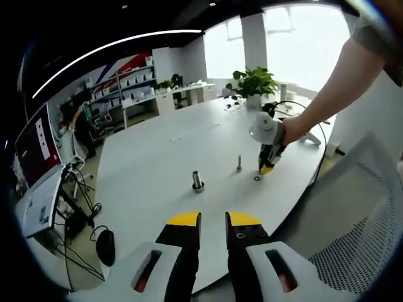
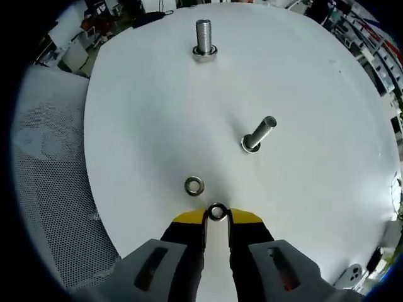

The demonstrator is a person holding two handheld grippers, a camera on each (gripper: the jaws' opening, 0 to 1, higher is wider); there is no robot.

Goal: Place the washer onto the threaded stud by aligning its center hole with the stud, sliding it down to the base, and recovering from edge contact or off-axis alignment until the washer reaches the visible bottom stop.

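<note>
Left gripper [image 1: 213, 221] in its own view: jaws rise from 6 o'clock, yellow-tipped, parallel, narrow gap between the tips, nothing in them, held above the table edge. Right gripper [image 1: 267, 165] shows in the left gripper view at about 2 o'clock, tip pointing down, touching or nearly touching the tabletop; the person's hand [image 1: 281, 131] wraps its handle and a bare forearm [image 1: 330, 82] runs up toward 1 o'clock. Right gripper [image 2: 217, 218] in its own view: jaws come up from 6 o'clock, yellow tips pinching a washer [image 2: 217, 211] held just at the tips.
</note>
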